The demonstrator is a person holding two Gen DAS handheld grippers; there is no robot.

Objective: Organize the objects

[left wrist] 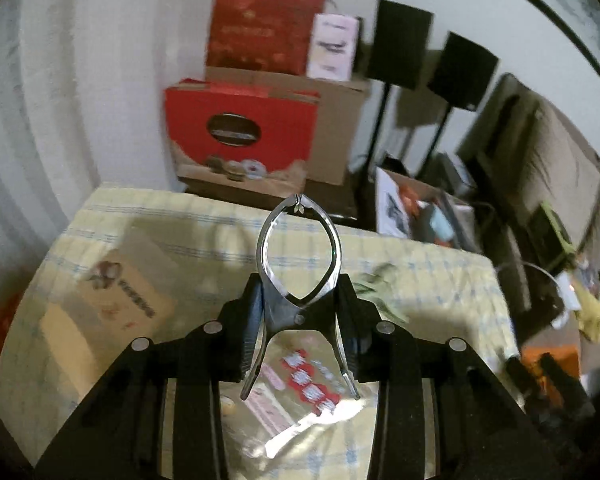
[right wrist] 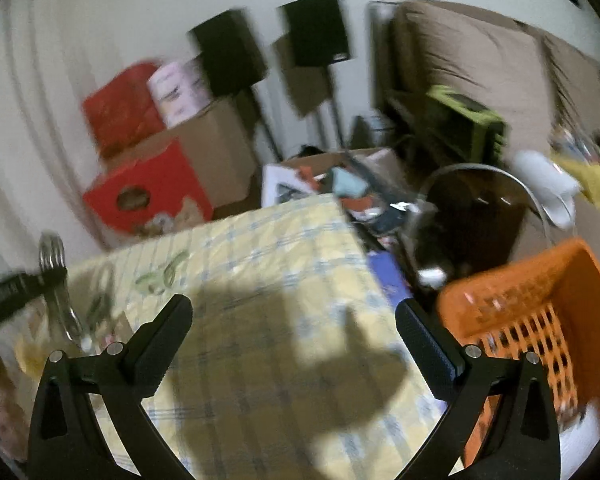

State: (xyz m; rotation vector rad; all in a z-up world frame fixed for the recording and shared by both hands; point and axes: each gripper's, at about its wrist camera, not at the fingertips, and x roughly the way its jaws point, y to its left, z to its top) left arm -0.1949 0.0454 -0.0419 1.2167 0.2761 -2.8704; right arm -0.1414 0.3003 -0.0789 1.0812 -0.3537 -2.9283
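Note:
My left gripper [left wrist: 300, 320] is shut on a pair of shiny metal clamp tongs [left wrist: 299, 256], held above the table with their tips pointing away from me. The tongs also show at the far left of the right wrist view [right wrist: 54, 276], in the left gripper's black fingers. My right gripper [right wrist: 294, 336] is open and empty above the yellow checked tablecloth [right wrist: 260, 264]. An orange plastic basket [right wrist: 540, 300] stands at the table's right edge, beside the right finger. A clear packet with red labels [left wrist: 304, 384] lies on the cloth below the left gripper.
A cardboard box [left wrist: 112, 304] lies on the table's left part. Red boxes [left wrist: 240, 128] and brown cartons are stacked against the back wall. Two black speakers on stands [left wrist: 400, 44] and a box of clutter [right wrist: 340, 184] stand behind the table. A brown sofa [right wrist: 480, 68] is at the right.

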